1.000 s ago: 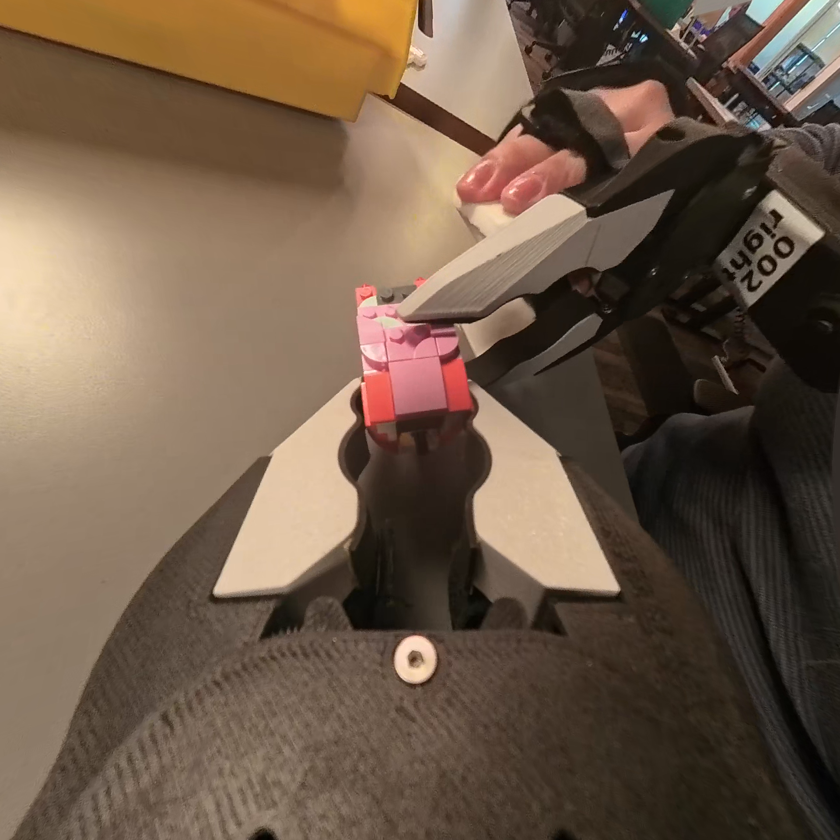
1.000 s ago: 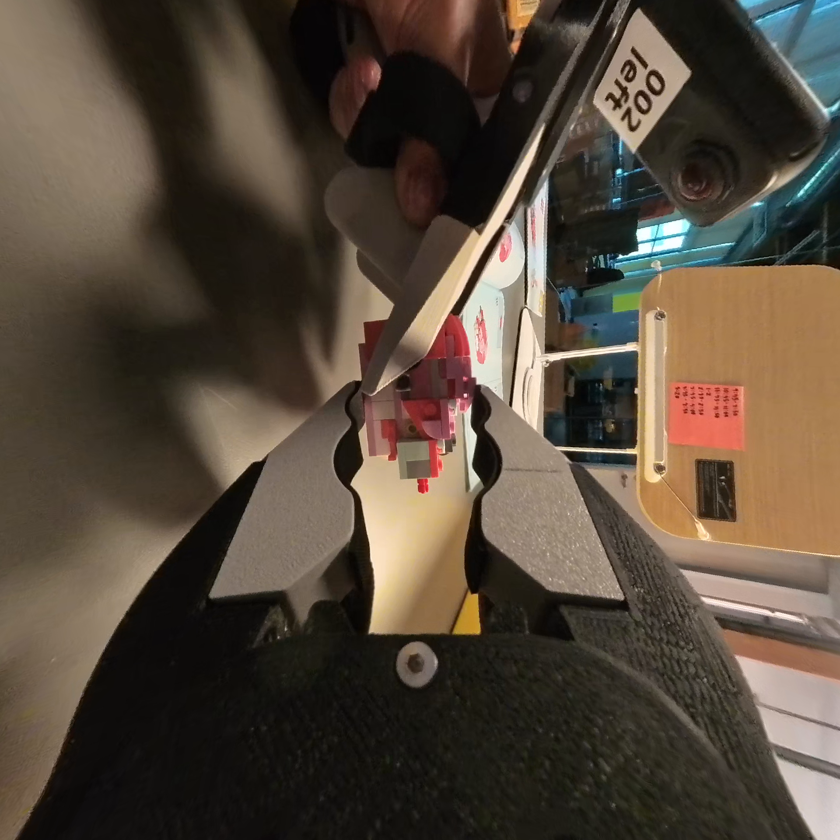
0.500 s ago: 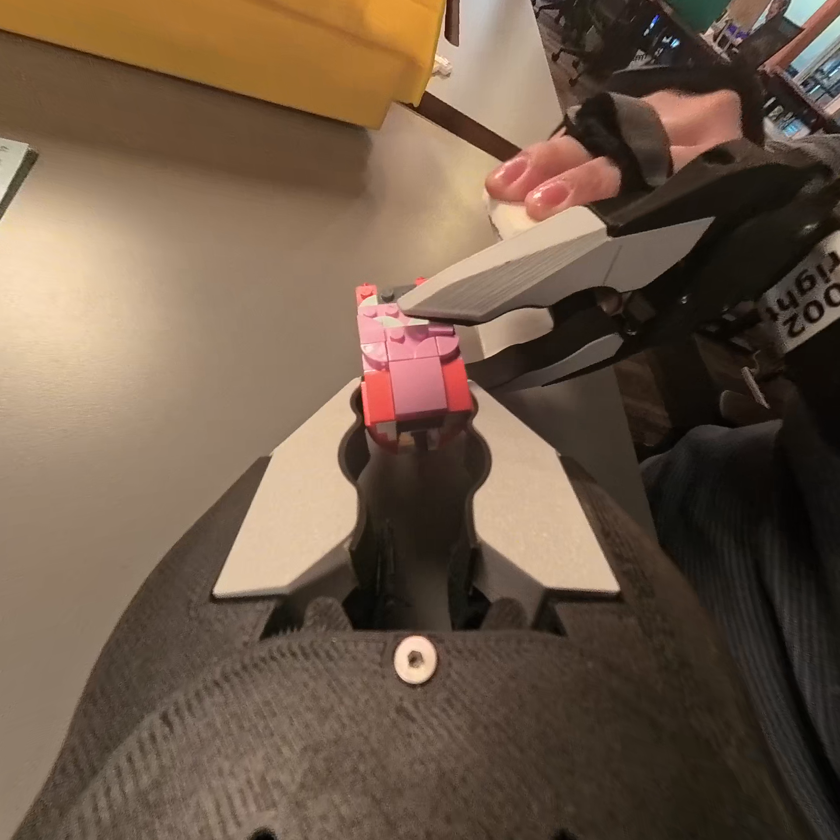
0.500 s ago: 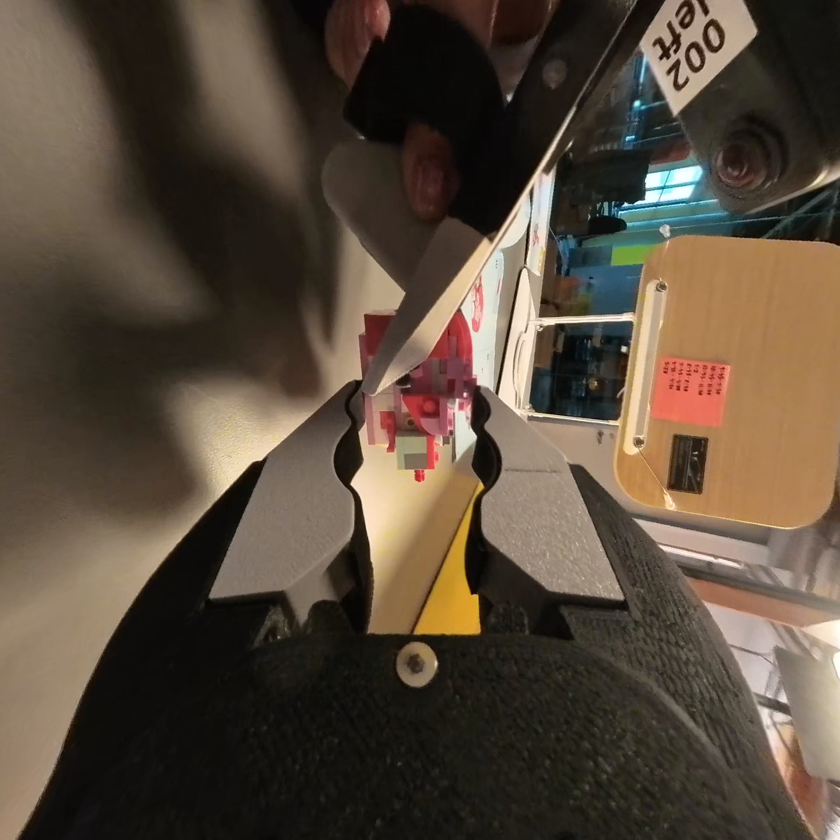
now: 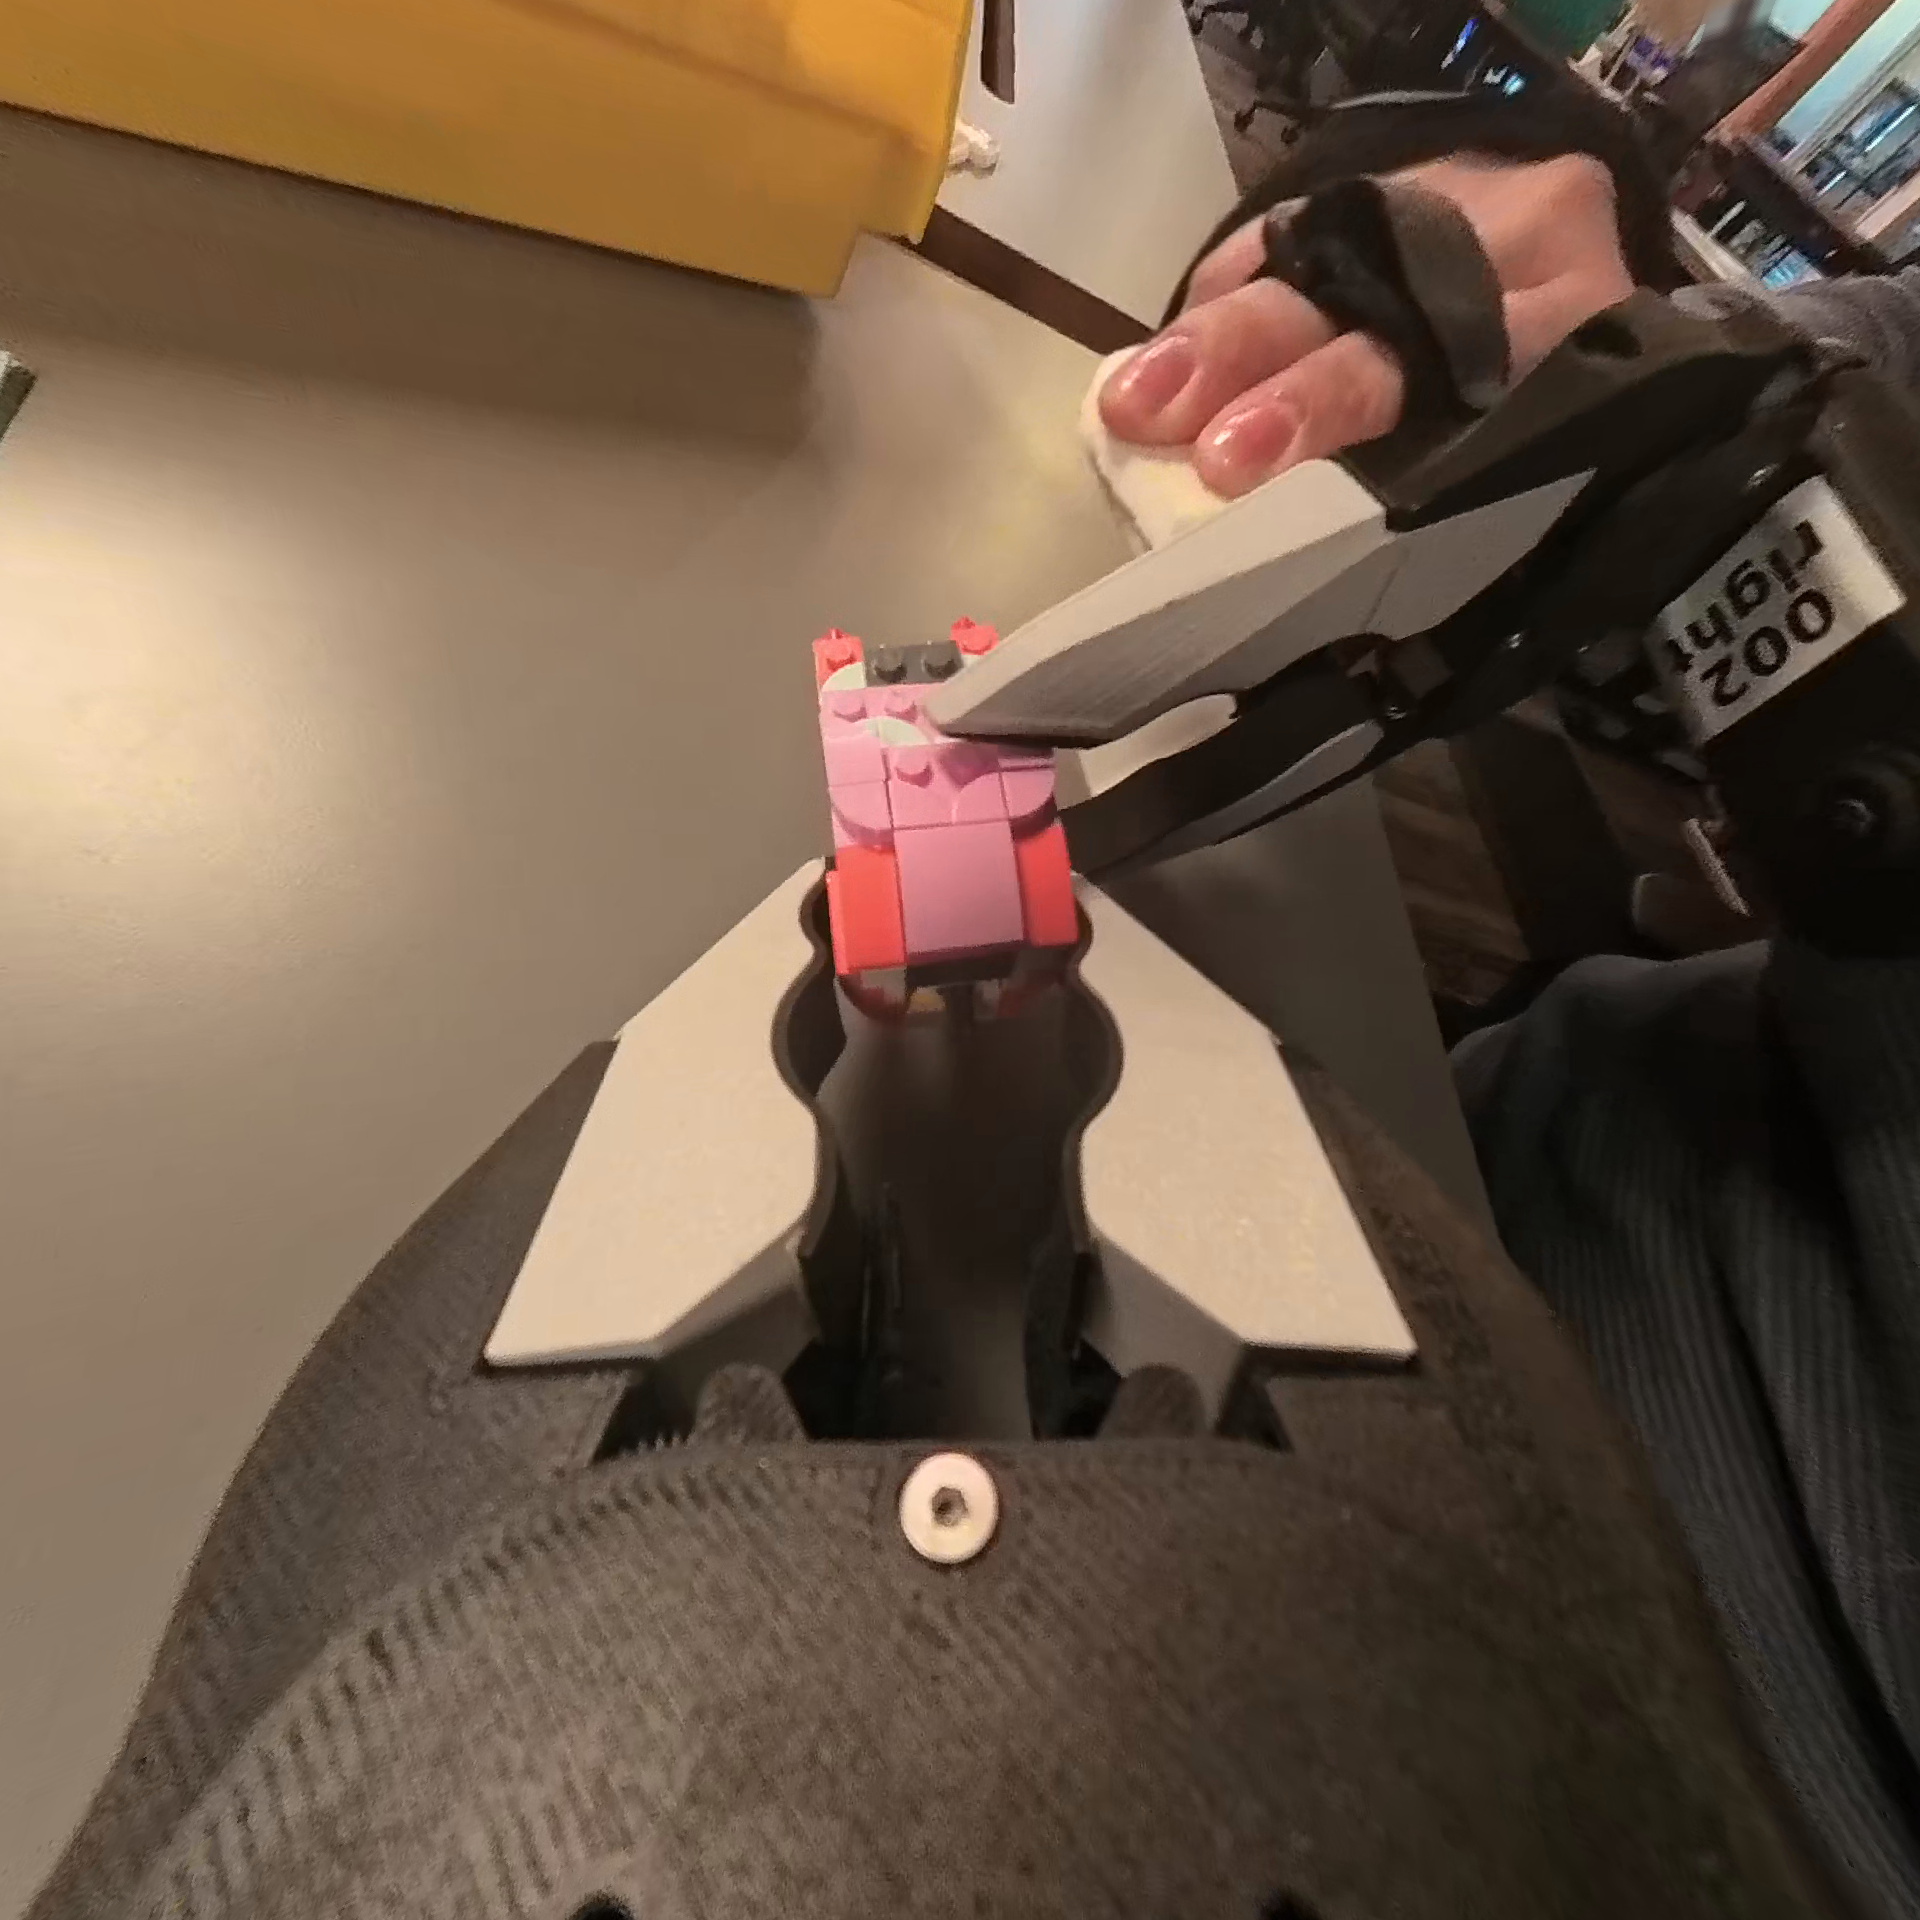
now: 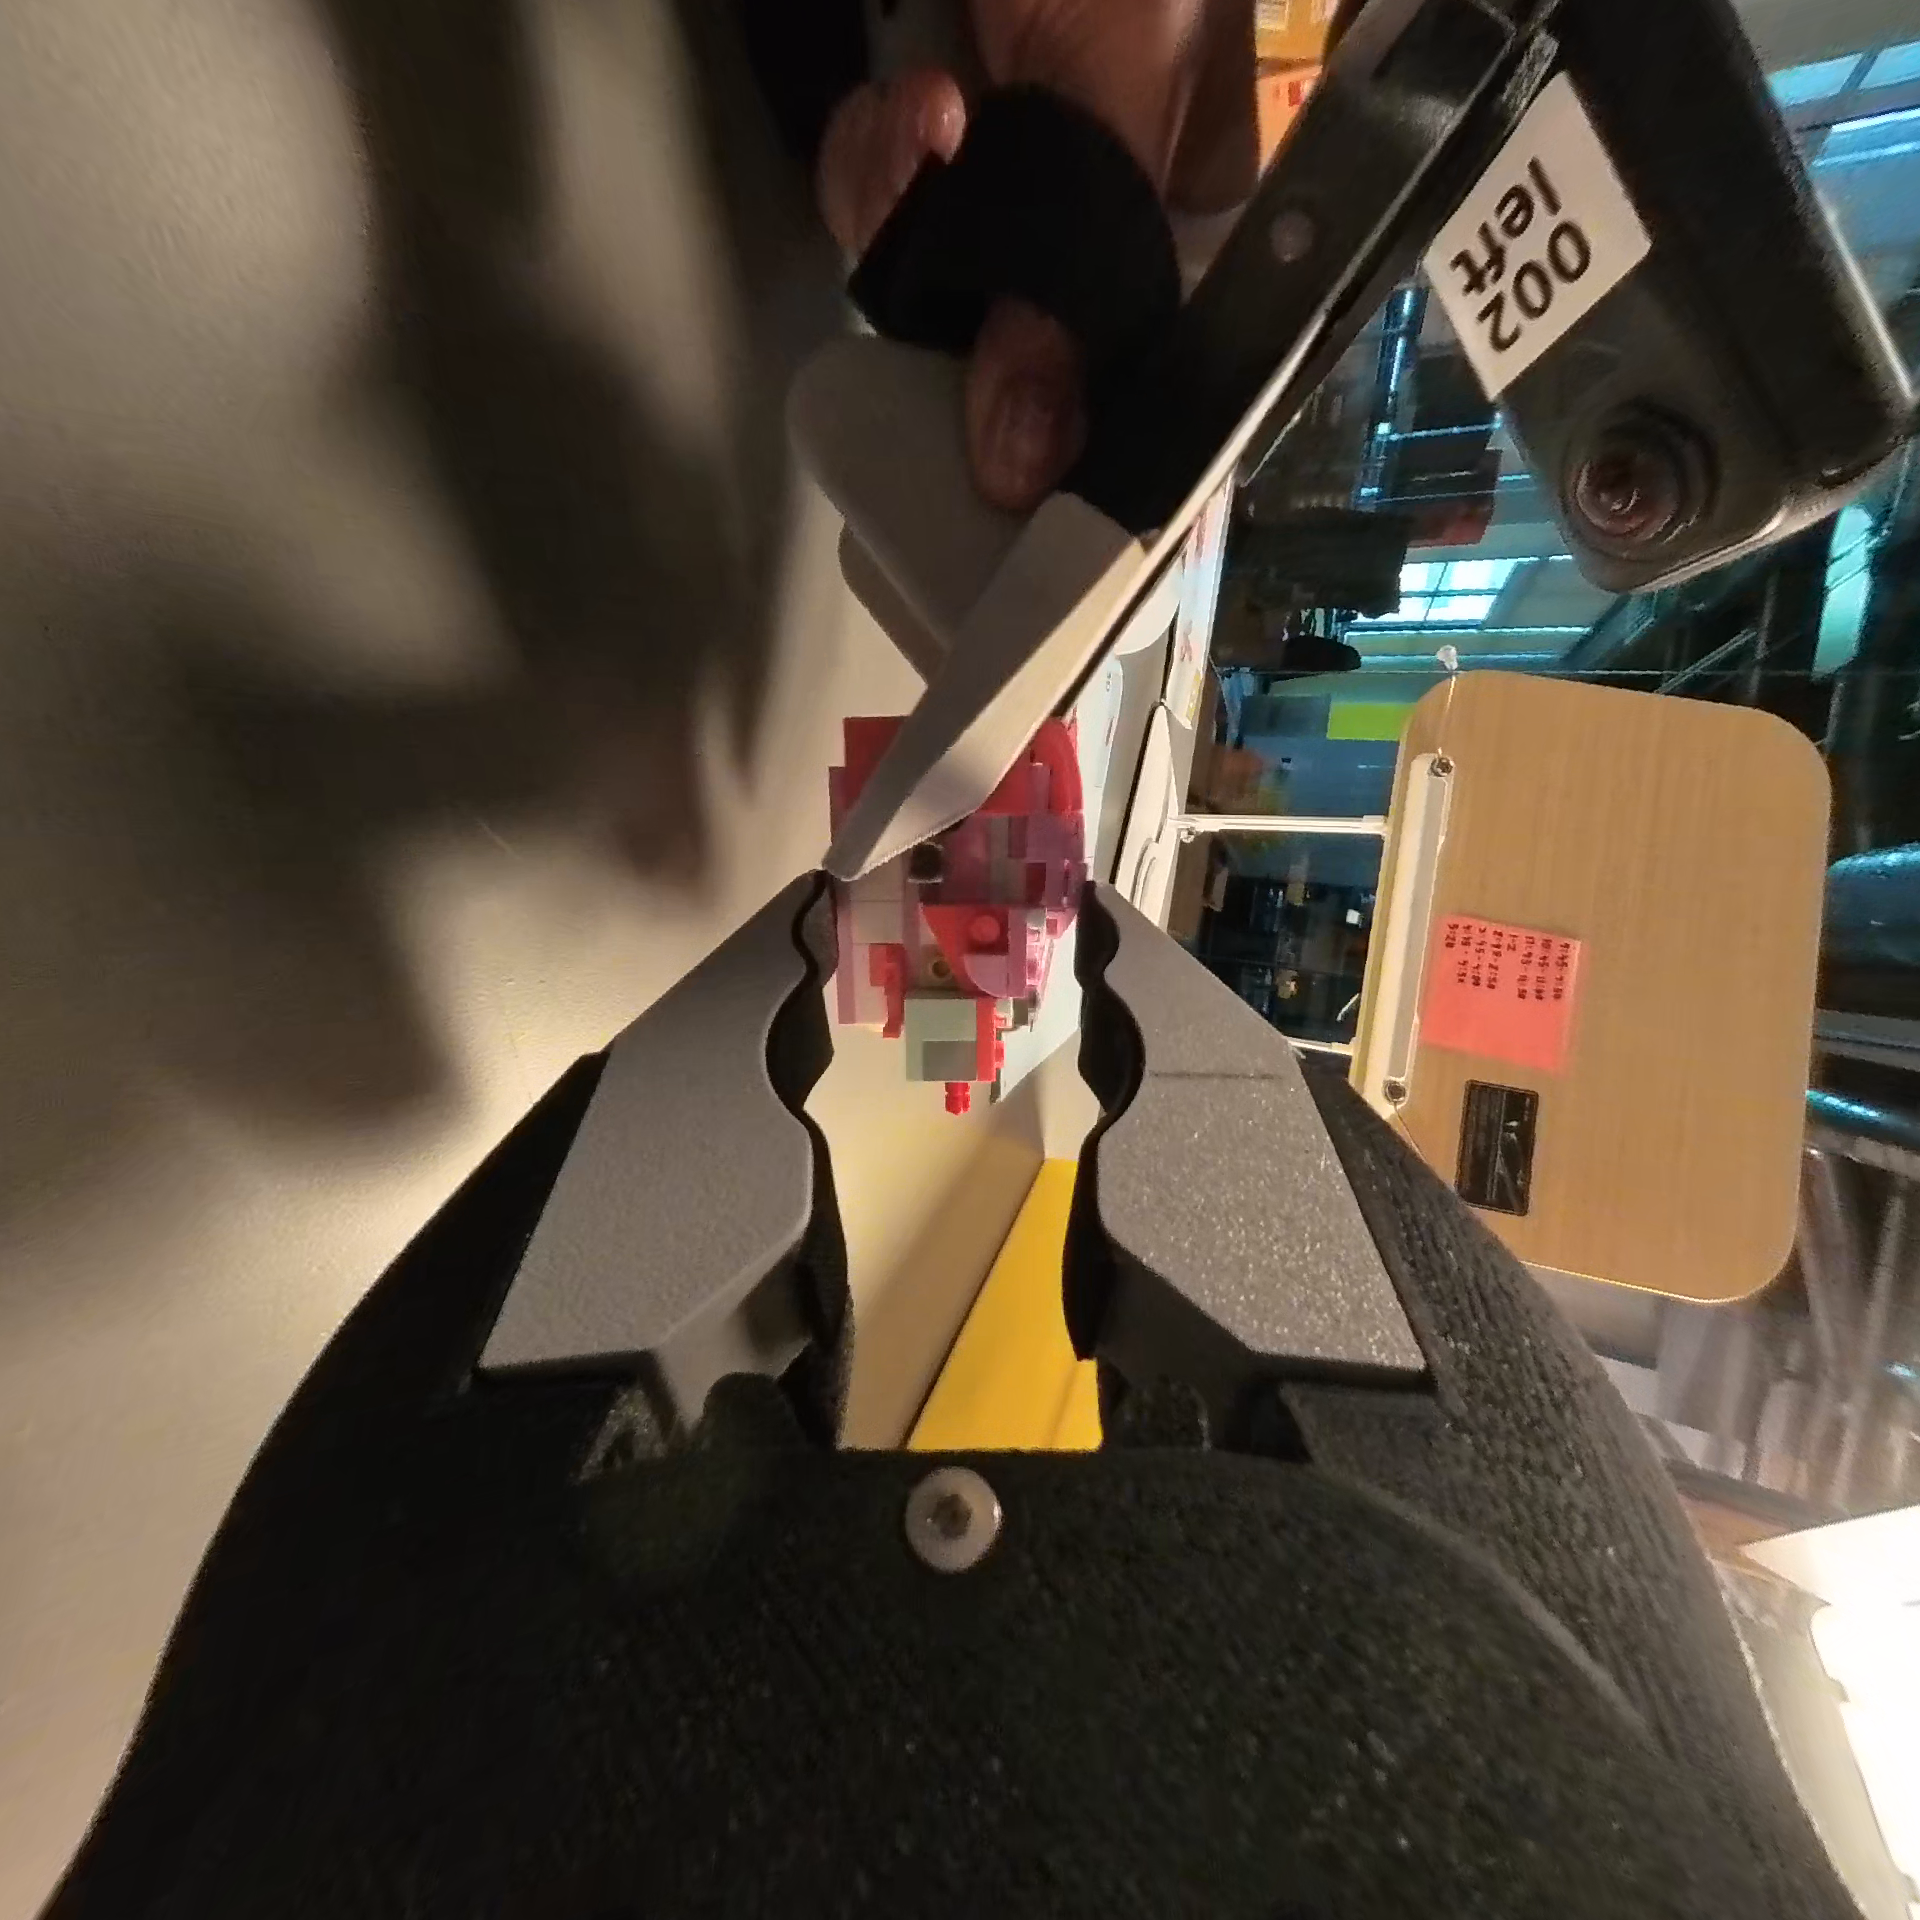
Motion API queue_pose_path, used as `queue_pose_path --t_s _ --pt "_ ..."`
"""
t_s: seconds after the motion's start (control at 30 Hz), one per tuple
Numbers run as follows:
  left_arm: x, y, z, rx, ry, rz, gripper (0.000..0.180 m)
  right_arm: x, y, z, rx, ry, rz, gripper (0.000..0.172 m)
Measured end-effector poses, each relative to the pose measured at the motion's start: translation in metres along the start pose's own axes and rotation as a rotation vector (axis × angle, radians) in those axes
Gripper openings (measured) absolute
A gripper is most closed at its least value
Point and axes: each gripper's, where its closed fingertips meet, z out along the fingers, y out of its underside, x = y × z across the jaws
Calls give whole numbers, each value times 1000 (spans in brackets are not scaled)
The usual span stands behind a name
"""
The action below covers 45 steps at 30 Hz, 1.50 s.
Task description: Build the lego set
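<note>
Gripping a small brick model point(image 5: 940, 831) of pink and red pieces, the left tongs point(image 5: 948, 914) press their two pale fingers on its red sides in the left wrist view. The model stands up from the fingertips, above the beige surface point(image 5: 364, 623). The right tongs point(image 5: 1023, 769) come from the right of the model; the upper finger lies on the top of the model and the lower one under its right side. Compared with a second ago, the yellow box point(image 5: 520, 114) beyond the model sits farther to the right in the picture, and the hand point(image 5: 1340, 343) on the right tongs appears higher. The grip itself is unchanged. A white label with printed writing sits on the right tongs.

In the right wrist view, the model point(image 6: 956, 956) is between the dark fingers of the right tongs point(image 6: 951, 935); the left pad touches it, and for the right pad I cannot tell. The wooden board point(image 6: 1621, 935) right of the model, which carries an orange sticker point(image 6: 1496, 987) and a black plate with writing, has moved since the earlier picture.
</note>
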Motion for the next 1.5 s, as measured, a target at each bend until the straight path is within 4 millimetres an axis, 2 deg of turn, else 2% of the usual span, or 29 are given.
queue_pose_path --t_s 0.47,0.57,0.63,0.7,0.9,0.97,1.03,1.13,1.3,1.5 --pt "-6 3 2 -25 -62 17 39 -1 4 4 -47 4 -32 43" --pt "-5 3 0 -20 -55 33 39 -2 3 4 -4 9 105 44" --pt "-10 4 0 -29 -99 61 39 -6 2 1 44 -52 285 67" --pt "-17 7 -2 -60 -159 110 40 2 6 -7 103 -53 463 79" --pt "-26 13 -5 -99 -224 139 39 43 44 -27 292 204 901 78" --pt "-30 15 -5 -113 -247 144 39 52 58 -26 321 269 1027 76" --pt "-31 16 -5 -124 -263 148 39 54 66 -19 323 263 1114 74" --pt "-32 18 -4 -135 -270 152 39 68 74 -11 334 361 1092 64" --pt "-32 19 -3 -149 -279 165 40 97 94 6 286 575 1035 60" --pt "-30 23 -4 -162 -302 199 40 109 116 26 213 646 970 50"
